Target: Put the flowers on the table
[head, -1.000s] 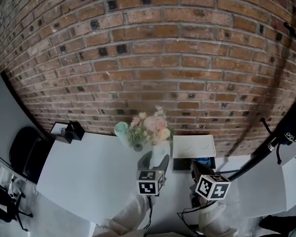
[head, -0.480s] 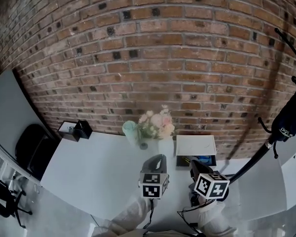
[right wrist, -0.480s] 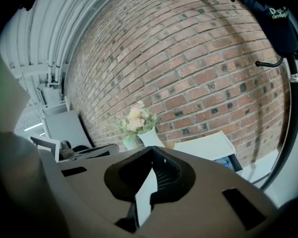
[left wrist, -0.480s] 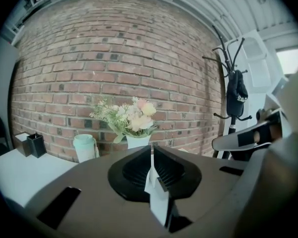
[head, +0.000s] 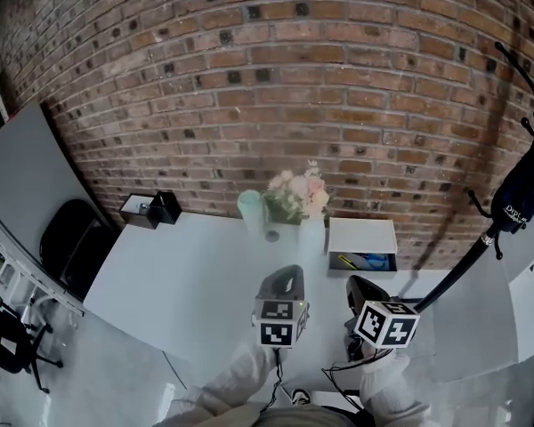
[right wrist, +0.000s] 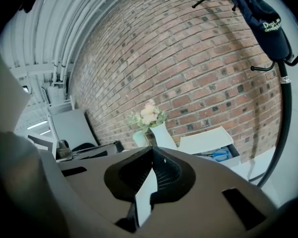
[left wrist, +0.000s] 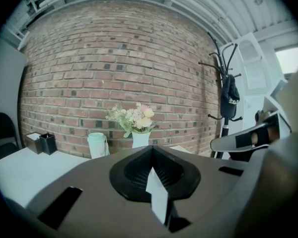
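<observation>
Both jaws together, empty; flowers (head: 298, 194) well ahead, apparently in vase (head: 312, 235).

Office: table (head: 187, 274), chair (head: 69, 243), coat stand (head: 470, 263)

Rough brick wall (head: 276, 78), smooth matt white table (head: 187, 274), smooth white vase (head: 311, 237)

The flowers (head: 299, 194) are standing in a vase (head: 311, 236) at the back of the table (head: 182, 278), against the wall (head: 276, 87). A cup (head: 251, 212) is sitting just left of them, and a box (head: 362, 237) just right.
</observation>
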